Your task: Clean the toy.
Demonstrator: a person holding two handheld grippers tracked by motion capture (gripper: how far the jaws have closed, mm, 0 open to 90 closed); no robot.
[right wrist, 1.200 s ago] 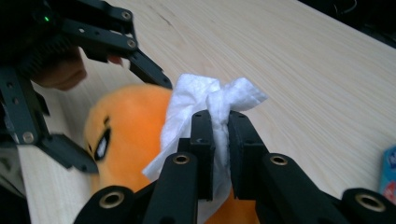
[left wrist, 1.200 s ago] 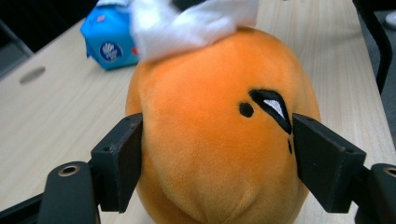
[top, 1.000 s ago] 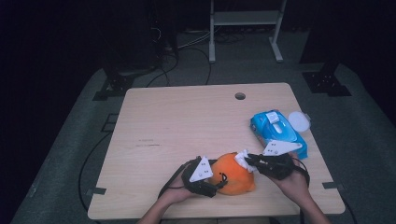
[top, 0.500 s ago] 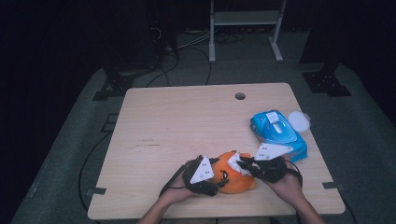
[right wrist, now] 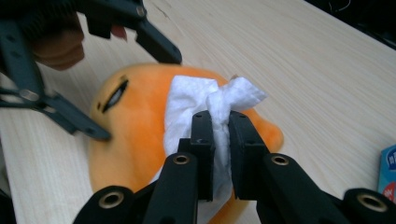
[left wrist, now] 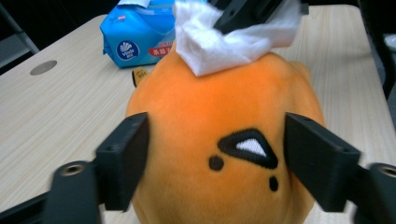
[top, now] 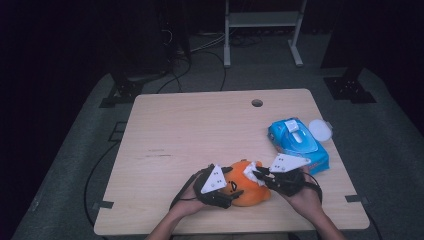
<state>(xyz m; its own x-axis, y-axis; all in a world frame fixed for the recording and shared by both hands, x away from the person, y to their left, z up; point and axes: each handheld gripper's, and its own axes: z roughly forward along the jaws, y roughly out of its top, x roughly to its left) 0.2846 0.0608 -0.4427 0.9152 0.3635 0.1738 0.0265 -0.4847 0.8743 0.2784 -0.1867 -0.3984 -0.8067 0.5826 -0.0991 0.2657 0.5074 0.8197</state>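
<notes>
The orange plush toy (top: 246,189) lies near the front edge of the wooden table (top: 200,130), between my 2 hands. My left gripper (left wrist: 215,158) has its 2 black jaws around the toy's body, 1 on each side of the stitched face, and both pads press into the fabric; these jaws have just been closing in on the plush. My left hand (top: 187,202) rests on the table just behind it.

My right gripper (right wrist: 220,140) has its jaws nearly together, clamped on a crumpled white tissue (right wrist: 196,100), a narrow grip with the paper pinched between the pads. The tissue lies against the top of the toy, touching the orange fabric, as my left gripper view shows too.

Farther back on my right sits a blue pack of wipes (top: 297,145), apart from the toy, with a small white round lid (top: 320,130) just beside it at the table's edge.
</notes>
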